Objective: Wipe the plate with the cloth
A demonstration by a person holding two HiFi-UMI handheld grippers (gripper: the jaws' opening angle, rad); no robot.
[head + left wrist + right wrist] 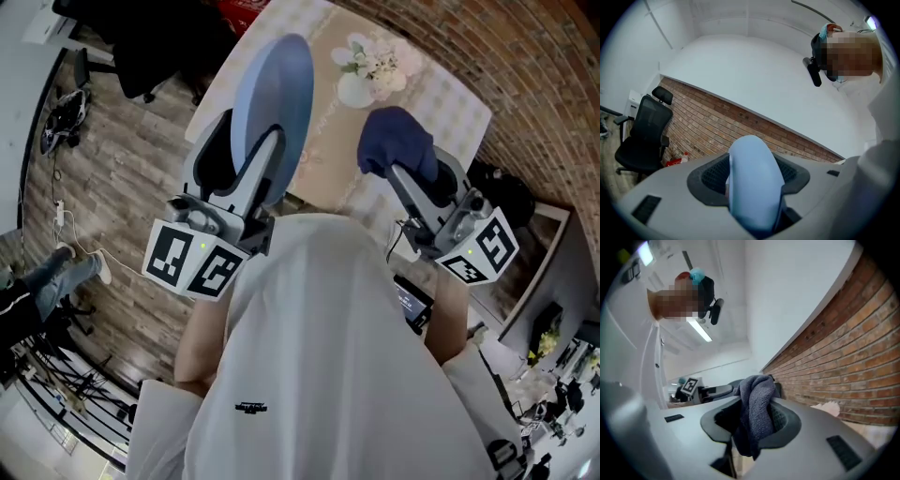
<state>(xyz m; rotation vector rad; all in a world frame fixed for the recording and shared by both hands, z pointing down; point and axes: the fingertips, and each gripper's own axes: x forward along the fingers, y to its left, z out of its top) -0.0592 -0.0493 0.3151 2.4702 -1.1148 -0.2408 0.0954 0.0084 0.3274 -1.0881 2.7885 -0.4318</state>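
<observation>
Here, left gripper (pixel 246 157) tight on the pale blue plate (pixel 281 84); right gripper (pixel 410 176) tight on the bunched dark cloth (pixel 394 139).

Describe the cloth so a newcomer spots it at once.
Over the pale table by the brick wall, look at the right gripper. The cloth is the dark blue wad in its jaws, unlike the smooth pale-blue plate in the left gripper.

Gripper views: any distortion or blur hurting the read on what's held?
Left gripper view: heavy fisheye, dark corners, brick wall bowed; plate close, soft-edged, still readable. Right gripper view: same fisheye; cloth sharp, weave visible. Head view: curved edges, evenly lit.
</observation>
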